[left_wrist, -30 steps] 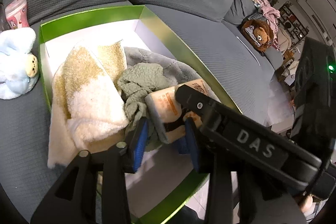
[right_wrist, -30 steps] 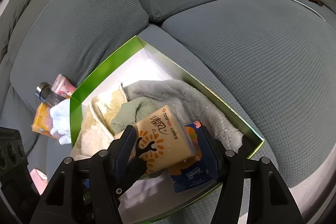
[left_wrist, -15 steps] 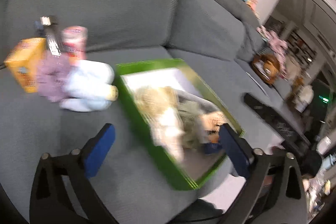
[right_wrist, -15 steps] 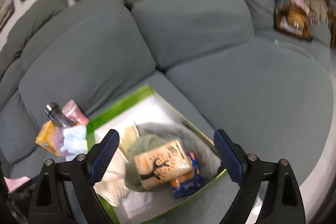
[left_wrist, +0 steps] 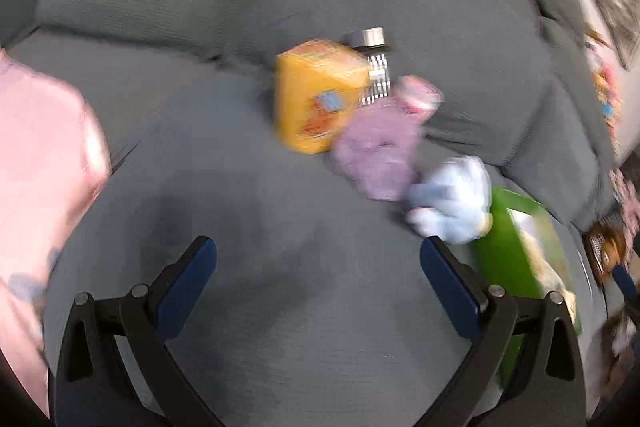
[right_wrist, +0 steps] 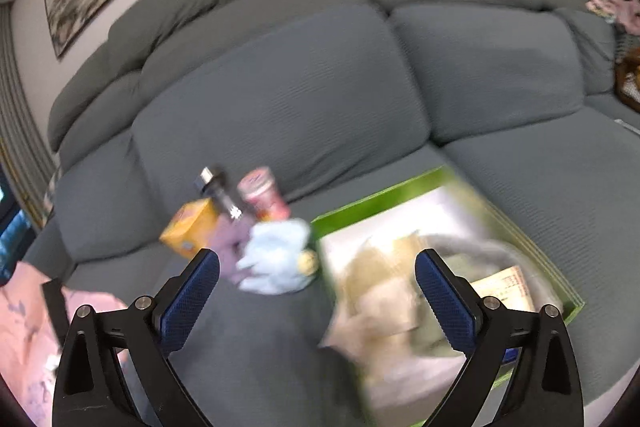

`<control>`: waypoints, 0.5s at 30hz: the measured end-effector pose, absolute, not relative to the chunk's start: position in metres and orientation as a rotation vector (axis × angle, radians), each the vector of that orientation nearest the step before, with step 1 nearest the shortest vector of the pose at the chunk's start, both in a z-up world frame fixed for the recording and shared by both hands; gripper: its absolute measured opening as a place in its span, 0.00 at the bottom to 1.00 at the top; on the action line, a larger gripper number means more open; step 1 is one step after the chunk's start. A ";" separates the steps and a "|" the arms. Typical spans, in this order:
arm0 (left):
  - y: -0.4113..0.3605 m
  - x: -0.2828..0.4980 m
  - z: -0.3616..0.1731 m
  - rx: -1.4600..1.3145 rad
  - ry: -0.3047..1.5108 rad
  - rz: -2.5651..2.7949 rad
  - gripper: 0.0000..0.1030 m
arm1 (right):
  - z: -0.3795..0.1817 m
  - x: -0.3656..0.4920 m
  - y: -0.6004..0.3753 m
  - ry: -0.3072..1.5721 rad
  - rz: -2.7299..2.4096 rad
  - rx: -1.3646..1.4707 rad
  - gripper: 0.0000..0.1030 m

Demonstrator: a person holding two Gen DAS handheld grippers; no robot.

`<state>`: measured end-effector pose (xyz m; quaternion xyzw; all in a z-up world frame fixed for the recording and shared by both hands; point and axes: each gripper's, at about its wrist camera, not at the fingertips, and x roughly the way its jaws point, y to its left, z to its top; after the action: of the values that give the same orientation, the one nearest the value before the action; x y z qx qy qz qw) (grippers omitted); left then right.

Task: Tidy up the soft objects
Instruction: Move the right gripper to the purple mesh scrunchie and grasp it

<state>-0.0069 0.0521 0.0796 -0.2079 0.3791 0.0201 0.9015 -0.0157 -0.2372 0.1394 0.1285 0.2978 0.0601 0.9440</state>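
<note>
Both our tongs gape wide with nothing between them: the left tongs point(left_wrist: 318, 273) over bare grey sofa point(left_wrist: 248, 211), the right tongs point(right_wrist: 317, 281) having just spread further. The green box point(right_wrist: 532, 255), holding towels point(right_wrist: 380, 291) and a tissue pack point(right_wrist: 504, 287), sits on the seat; the blue plush point(right_wrist: 276, 255) lies just beside it.

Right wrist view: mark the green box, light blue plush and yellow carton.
green box point(right_wrist: 376, 197): right wrist view, far rim.
light blue plush point(right_wrist: 276, 255): right wrist view, body middle.
yellow carton point(right_wrist: 192, 227): right wrist view, front face.
</note>
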 end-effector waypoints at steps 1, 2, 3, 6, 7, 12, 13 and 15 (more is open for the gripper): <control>0.059 -0.006 0.077 -0.436 0.797 0.050 0.98 | 0.135 -0.008 -0.225 0.642 0.130 0.256 0.96; 0.063 -0.007 0.077 -0.436 0.797 0.058 0.98 | 0.131 -0.002 -0.216 0.672 0.134 0.253 0.96; 0.069 -0.009 0.078 -0.430 0.788 0.076 0.98 | 0.126 0.008 -0.206 0.710 0.132 0.247 0.96; 0.080 -0.011 0.080 -0.395 0.774 0.143 0.98 | 0.114 0.038 -0.174 0.807 0.133 0.229 0.96; 0.085 -0.012 0.079 -0.383 0.775 0.168 0.98 | 0.110 0.052 -0.164 0.847 0.130 0.236 0.96; 0.104 -0.015 0.075 -0.432 0.786 0.193 0.98 | 0.104 0.100 -0.120 0.910 0.143 0.224 0.96; 0.107 -0.015 0.074 -0.439 0.791 0.198 0.98 | 0.100 0.111 -0.108 0.919 0.157 0.210 0.96; 0.113 -0.017 0.074 -0.446 0.794 0.218 0.98 | 0.088 0.128 -0.085 0.941 0.178 0.186 0.95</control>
<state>-0.0174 0.1135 0.0737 -0.2149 0.3824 0.1053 0.8924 0.1277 -0.0854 0.0880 0.0892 0.4521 0.0854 0.8834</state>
